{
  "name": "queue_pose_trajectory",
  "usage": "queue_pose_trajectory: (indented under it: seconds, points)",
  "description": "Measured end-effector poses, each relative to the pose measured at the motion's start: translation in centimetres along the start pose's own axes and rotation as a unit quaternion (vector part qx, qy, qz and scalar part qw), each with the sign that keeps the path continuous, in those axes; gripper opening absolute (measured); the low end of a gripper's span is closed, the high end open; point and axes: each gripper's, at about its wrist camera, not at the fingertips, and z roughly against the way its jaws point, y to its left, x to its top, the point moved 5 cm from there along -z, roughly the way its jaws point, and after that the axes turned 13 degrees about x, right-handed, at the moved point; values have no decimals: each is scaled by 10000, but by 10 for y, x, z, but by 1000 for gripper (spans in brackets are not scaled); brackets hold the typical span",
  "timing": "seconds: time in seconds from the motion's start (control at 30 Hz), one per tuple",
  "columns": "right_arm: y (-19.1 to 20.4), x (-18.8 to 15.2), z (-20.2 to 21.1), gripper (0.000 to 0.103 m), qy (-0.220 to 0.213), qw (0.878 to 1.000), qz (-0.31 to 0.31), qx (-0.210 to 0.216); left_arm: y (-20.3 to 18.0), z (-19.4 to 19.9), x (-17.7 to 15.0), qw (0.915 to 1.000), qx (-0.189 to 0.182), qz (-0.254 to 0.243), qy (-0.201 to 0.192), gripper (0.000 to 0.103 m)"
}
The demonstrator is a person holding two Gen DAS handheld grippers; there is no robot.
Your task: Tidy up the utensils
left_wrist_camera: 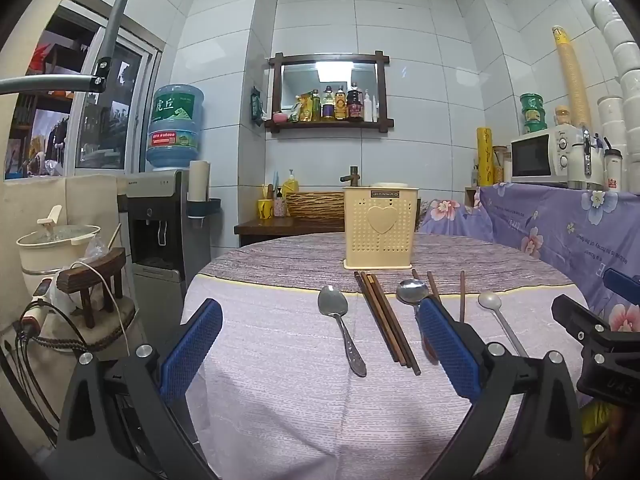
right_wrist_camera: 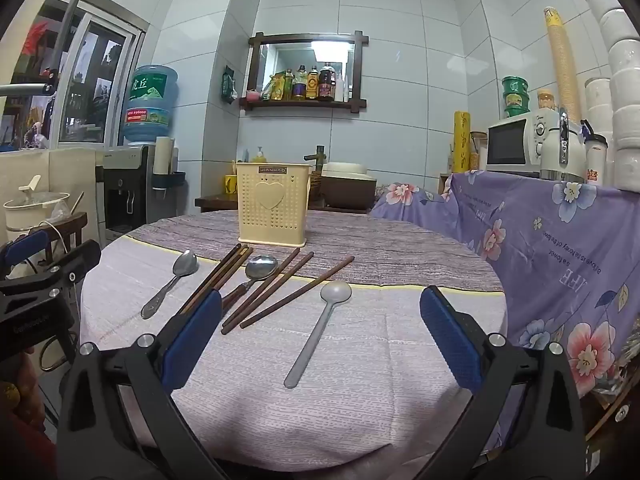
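Observation:
A cream perforated utensil holder point(left_wrist_camera: 381, 232) point(right_wrist_camera: 273, 211) with a heart stands upright mid-table. In front of it lie a steel spoon point(left_wrist_camera: 340, 322) point(right_wrist_camera: 172, 280), a bundle of brown chopsticks point(left_wrist_camera: 386, 320) point(right_wrist_camera: 216, 280), a wood-handled spoon point(left_wrist_camera: 412, 292) point(right_wrist_camera: 258, 270), more chopsticks point(right_wrist_camera: 288, 292) and a pale grey spoon point(left_wrist_camera: 500, 320) point(right_wrist_camera: 320, 328). My left gripper point(left_wrist_camera: 320, 320) is open and empty, above the near table. My right gripper point(right_wrist_camera: 320, 312) is open and empty, straddling the pale spoon's view from above.
The round table point(left_wrist_camera: 280, 400) point(right_wrist_camera: 400, 360) has a pale cloth with a darker striped runner. A floral-covered counter point(right_wrist_camera: 560, 240) with a microwave point(right_wrist_camera: 516, 144) stands right. A water dispenser point(left_wrist_camera: 164, 216) and a stool point(left_wrist_camera: 96, 288) stand left.

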Motion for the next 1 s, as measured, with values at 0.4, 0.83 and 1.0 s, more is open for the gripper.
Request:
queue_pose_trajectory:
  seconds: [0.4,0.83,1.0]
  points:
    - [3,0,-4,98,8,10000,-7,-1,-1,-2,0,10000,53,2,-2,98]
    - [1,-1,-1,98,-5,10000,-31,-1,-1,-1,5,10000,59,-9,7,98]
    - [1,0,0,98,12,10000,-44,7,0,1,-2,10000,66,-9,22,98]
